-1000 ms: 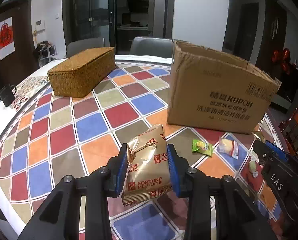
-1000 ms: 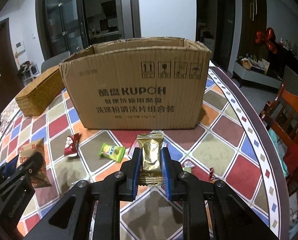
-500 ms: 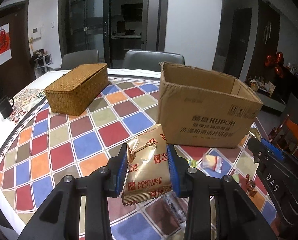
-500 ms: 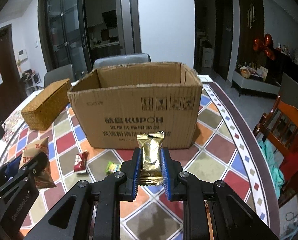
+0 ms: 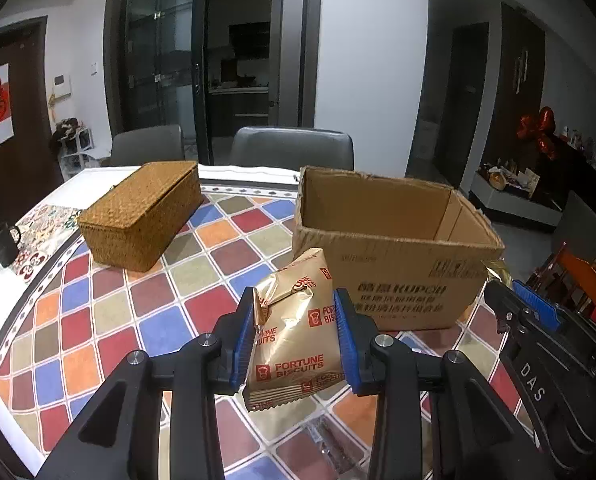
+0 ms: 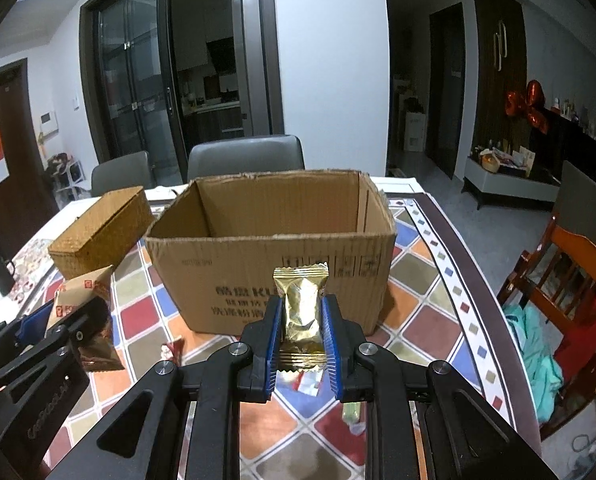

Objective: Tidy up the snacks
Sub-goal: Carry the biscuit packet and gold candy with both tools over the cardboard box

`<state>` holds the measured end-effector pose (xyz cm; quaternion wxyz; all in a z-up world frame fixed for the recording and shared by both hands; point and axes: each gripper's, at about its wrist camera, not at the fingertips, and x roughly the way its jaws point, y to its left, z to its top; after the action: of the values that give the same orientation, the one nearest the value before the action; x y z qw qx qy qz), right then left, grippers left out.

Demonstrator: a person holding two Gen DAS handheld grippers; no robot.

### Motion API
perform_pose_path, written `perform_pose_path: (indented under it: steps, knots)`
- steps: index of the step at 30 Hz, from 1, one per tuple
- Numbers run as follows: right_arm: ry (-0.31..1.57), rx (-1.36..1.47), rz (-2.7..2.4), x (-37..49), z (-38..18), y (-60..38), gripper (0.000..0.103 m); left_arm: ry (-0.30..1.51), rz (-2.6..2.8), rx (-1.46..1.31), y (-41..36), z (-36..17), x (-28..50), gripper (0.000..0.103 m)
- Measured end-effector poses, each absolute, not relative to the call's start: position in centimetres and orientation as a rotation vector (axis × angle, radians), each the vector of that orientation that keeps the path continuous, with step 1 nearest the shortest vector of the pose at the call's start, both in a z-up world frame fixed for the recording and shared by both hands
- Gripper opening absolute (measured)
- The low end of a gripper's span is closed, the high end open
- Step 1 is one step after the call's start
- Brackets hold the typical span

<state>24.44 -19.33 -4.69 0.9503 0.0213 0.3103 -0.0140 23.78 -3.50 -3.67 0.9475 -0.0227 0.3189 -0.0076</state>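
Note:
My left gripper (image 5: 296, 320) is shut on a gold Fortune Biscuits packet (image 5: 294, 332) and holds it in the air in front of the open cardboard box (image 5: 394, 240). My right gripper (image 6: 301, 320) is shut on a small gold snack packet (image 6: 301, 304), raised in front of the same box (image 6: 274, 240). The box's floor is hidden. In the right wrist view the left gripper (image 6: 38, 332) with its biscuit packet (image 6: 86, 292) is at the lower left. In the left wrist view the right gripper's body (image 5: 538, 344) is at the right edge.
A closed wicker basket (image 5: 142, 216) sits to the left of the box on the checkered tablecloth (image 5: 98, 312). A dark mug (image 5: 4, 240) stands at the far left. Loose small snacks (image 6: 352, 412) lie on the cloth below the grippers. Chairs (image 6: 246, 160) stand behind the table; a wooden chair (image 6: 570, 272) is at the right.
Both grippers have risen with their packets, so the box's open top now shows. The loose snacks on the cloth have dropped low in view.

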Motion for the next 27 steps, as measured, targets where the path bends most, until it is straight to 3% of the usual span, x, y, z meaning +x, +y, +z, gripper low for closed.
perform_pose_path:
  steps: [27]
  knots:
    - [0.534,0.032,-0.038,27.3,-1.0,-20.3,0.021,0.577,-0.111,0.001,-6.2,0.5,28.4,0.037]
